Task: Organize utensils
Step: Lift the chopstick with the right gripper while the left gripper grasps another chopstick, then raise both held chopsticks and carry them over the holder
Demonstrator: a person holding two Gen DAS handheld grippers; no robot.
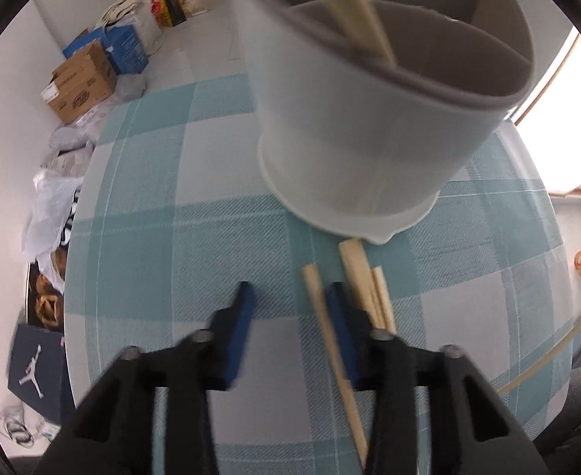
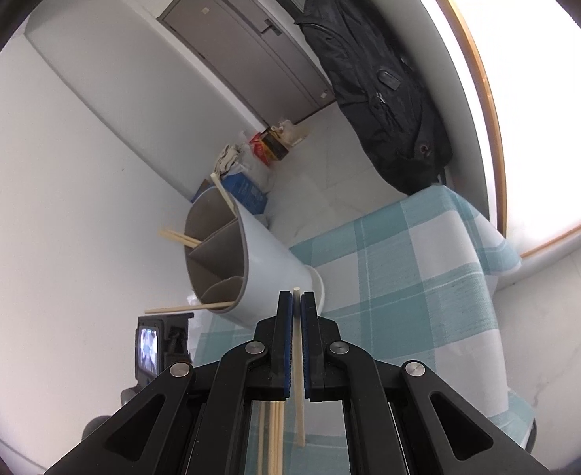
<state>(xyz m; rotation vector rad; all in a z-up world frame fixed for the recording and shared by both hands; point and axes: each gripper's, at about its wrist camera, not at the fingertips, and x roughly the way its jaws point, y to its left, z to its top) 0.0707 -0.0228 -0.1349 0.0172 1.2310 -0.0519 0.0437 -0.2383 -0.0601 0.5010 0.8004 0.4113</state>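
A white utensil holder (image 1: 353, 126) with grey dividers stands on the checked tablecloth (image 1: 179, 206), with wooden chopsticks (image 1: 349, 8) sticking out. It also shows in the right wrist view (image 2: 246, 261), holding several chopsticks (image 2: 179, 237). My left gripper (image 1: 290, 297) is open just above the cloth, near loose chopsticks (image 1: 359, 273) lying by its right finger. My right gripper (image 2: 296, 297) is shut on a single wooden chopstick (image 2: 299, 356), held close to the holder's base. More loose chopsticks (image 2: 272, 435) lie on the cloth below it.
Cardboard boxes (image 1: 82, 79) and bags (image 1: 49, 206) crowd the floor left of the table. A black backpack (image 2: 373, 79) hangs by the window. The left gripper's small screen (image 2: 148, 350) shows beside the holder. The table edge (image 2: 488, 277) drops off at right.
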